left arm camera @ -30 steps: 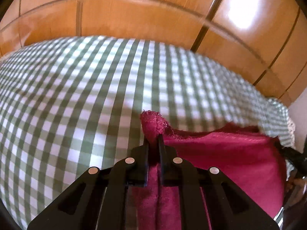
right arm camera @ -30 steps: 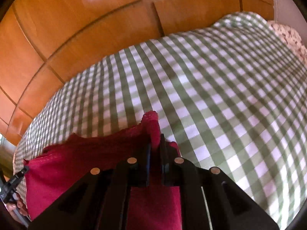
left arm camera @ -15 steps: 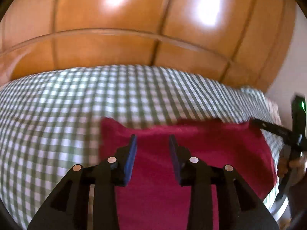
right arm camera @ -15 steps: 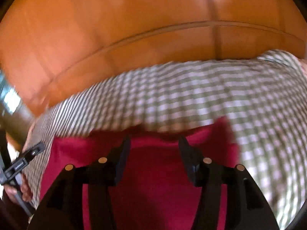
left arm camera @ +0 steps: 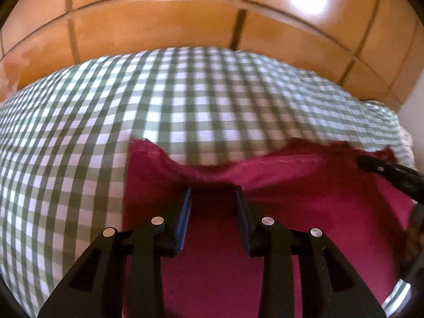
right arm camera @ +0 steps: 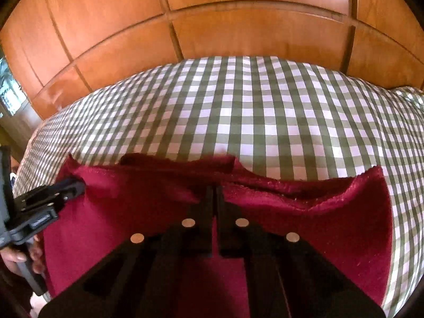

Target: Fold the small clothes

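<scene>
Crimson fleecy cloth (left arm camera: 278,251) is laid flat on a green-and-white checked bed cover (left arm camera: 185,106), with orange wooden panels (left arm camera: 159,26) seen beyond. The left claw (left arm camera: 213,198) is held with its jaws spread and nothing between them, above the cloth's far edge. The right claw (right arm camera: 215,193) is pressed together at that edge; whether fabric is pinched cannot be told. A fold appears to be between grasps. Next, the far edge would need to be gripped at both sides and drawn evenly nearer.
</scene>
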`<state>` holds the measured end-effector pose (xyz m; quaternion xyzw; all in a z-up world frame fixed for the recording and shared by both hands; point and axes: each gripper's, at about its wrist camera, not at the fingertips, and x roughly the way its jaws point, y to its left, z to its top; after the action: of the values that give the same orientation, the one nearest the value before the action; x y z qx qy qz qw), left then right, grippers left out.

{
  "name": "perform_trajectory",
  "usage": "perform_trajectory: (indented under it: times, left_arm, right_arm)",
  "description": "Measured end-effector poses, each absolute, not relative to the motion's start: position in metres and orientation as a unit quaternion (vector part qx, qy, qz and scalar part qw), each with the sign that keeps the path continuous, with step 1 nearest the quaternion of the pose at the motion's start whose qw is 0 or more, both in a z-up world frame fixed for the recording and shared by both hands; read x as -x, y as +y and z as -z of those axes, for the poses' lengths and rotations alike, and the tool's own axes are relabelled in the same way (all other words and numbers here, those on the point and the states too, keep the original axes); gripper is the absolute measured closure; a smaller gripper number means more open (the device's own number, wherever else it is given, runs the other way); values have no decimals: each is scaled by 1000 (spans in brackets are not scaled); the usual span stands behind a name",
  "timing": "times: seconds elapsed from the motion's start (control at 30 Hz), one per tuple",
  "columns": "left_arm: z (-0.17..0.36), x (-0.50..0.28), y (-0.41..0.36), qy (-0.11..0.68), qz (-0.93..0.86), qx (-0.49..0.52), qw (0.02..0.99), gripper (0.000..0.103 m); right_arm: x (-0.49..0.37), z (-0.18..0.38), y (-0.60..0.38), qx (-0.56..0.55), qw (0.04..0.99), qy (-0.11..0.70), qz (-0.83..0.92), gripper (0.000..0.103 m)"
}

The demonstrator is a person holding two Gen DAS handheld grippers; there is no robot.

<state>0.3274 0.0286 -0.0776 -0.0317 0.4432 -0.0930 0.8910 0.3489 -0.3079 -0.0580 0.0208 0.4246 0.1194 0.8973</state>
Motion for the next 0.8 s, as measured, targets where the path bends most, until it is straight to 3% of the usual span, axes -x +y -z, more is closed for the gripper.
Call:
perform_trajectory:
  times: [0.23,0.27,0.3,0.33,0.37,0.57,0.8]
  left_arm:
    - [74,-325,22,434,69,7,898,72]
    - [70,-320,23,433,69,12,899,72]
    - [66,-314,27,429,69,15,901,72]
    - [60,-305,28,423,67,15,903,71]
    - [53,-294,29,415,70,16,907,67]
    - [38,-225,16,387,130,20,913,67]
    - [55,-173,24,400,124,20,908,67]
  right_arm:
    - [-345,63,-317,-37,895,426,-124,99]
    - [-335,57,-321,-40,896,425,-125,93]
    - [-323,51,-327,-44,899,415,-132,70]
    - [-317,47,-327,-46,902,407,-136,54]
    - [-304,42,-331,-45,906,398,-140,53]
    - [-226,36,-344,-35,908,385,-161,51]
    - [-143,68,-338,32,905,397,-150,38]
